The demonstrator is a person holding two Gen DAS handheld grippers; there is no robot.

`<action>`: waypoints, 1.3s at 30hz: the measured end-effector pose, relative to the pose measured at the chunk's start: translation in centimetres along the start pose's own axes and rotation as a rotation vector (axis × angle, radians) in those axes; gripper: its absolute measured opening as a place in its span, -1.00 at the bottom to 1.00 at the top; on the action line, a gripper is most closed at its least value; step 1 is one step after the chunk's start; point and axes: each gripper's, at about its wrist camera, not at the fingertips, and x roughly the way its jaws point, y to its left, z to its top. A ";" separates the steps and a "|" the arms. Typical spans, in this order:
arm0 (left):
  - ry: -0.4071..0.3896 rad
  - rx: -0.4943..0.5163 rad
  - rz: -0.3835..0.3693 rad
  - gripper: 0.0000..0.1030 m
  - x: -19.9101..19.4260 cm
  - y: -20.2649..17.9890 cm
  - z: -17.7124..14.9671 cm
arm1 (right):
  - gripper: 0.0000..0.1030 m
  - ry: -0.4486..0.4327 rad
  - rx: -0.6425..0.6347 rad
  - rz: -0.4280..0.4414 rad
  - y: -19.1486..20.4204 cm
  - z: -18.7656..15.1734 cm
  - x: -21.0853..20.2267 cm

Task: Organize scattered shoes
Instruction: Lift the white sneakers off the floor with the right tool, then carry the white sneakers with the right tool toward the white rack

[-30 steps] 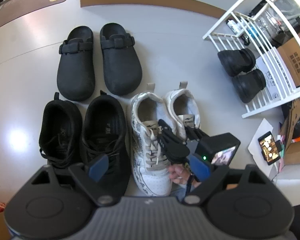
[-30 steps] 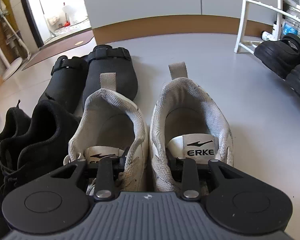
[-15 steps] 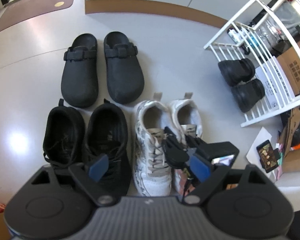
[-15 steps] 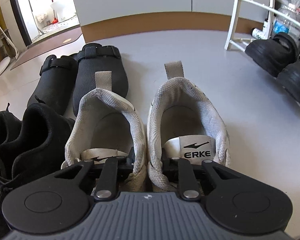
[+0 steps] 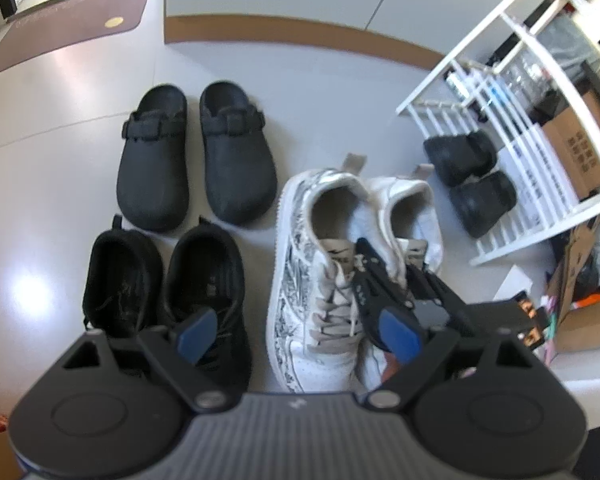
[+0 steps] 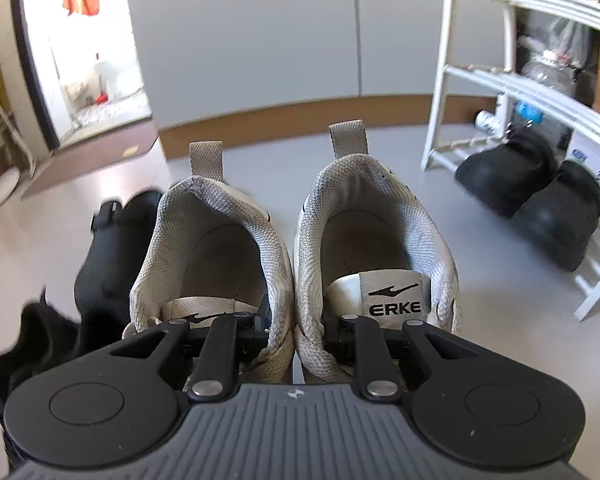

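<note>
My right gripper [image 6: 296, 344] is clamped on the inner sides of two white sneakers [image 6: 300, 248], pinching them together off the floor [image 5: 320, 92]. My left gripper [image 5: 296, 332] hangs spread wide and empty. Beyond: two black sneakers [image 5: 164, 276], two black clogs [image 5: 196, 152], two black shoes [image 5: 468, 176] on the white rack [image 5: 512, 128].

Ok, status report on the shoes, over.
Right claw shut on pair of white lace-up sneakers, pinching inner sides together. Left claw open, empty. White slatted shoe rack holds black shoes.
</note>
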 end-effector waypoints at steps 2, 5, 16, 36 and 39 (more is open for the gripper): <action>-0.033 0.005 -0.009 0.75 -1.0 -0.3 0.2 | -0.58 -0.023 0.003 -0.006 -0.4 1.3 -1.0; -0.070 0.018 -0.022 0.75 -2.2 -0.9 0.5 | -0.58 -0.048 0.006 -0.016 -0.8 2.6 -2.0; -0.141 0.004 -0.067 0.75 -4.8 -1.5 1.5 | -0.58 -0.128 0.066 -0.079 -4.5 8.9 -5.6; -0.091 0.015 -0.003 0.75 -2.1 -1.2 1.4 | -0.59 -0.224 0.236 -0.329 -14.6 15.3 -1.3; -0.062 0.026 0.023 0.75 -1.0 -1.2 1.3 | -0.60 -0.235 0.277 -0.365 -16.5 16.4 -0.1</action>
